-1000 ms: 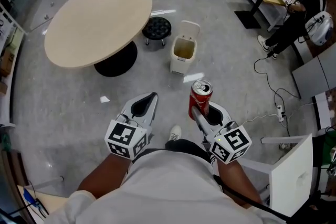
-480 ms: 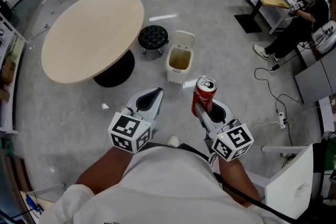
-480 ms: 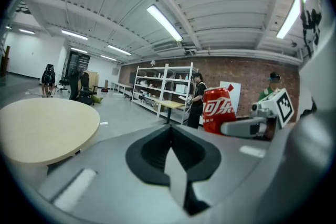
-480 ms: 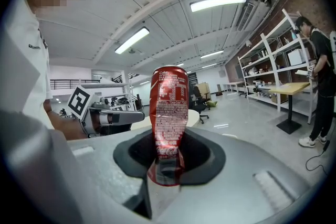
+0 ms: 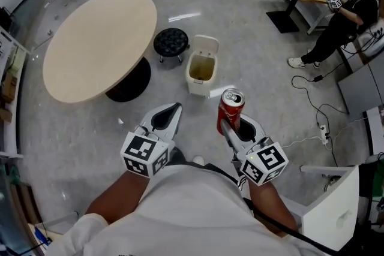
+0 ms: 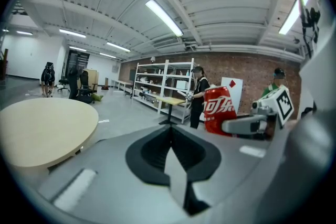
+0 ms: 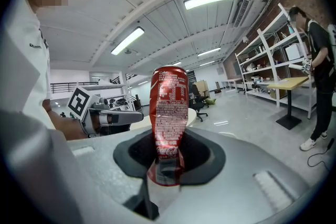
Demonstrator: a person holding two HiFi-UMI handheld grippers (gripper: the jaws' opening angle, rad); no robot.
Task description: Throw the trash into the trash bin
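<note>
One bin (image 5: 195, 86) shows in head view only, on the floor ahead, right of one round table (image 5: 90, 45). Right gripper (image 5: 226, 124) clamps one upright red can (image 5: 230, 106); left gripper (image 5: 170, 111) jaws closed, empty.

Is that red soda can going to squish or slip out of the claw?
The red metal soda can looks thin-walled, so it probably dents if the right claw squeezes hard. Its shiny, round side may be slippery. Held upright near its base, it might tip if the grip loosens.
</note>
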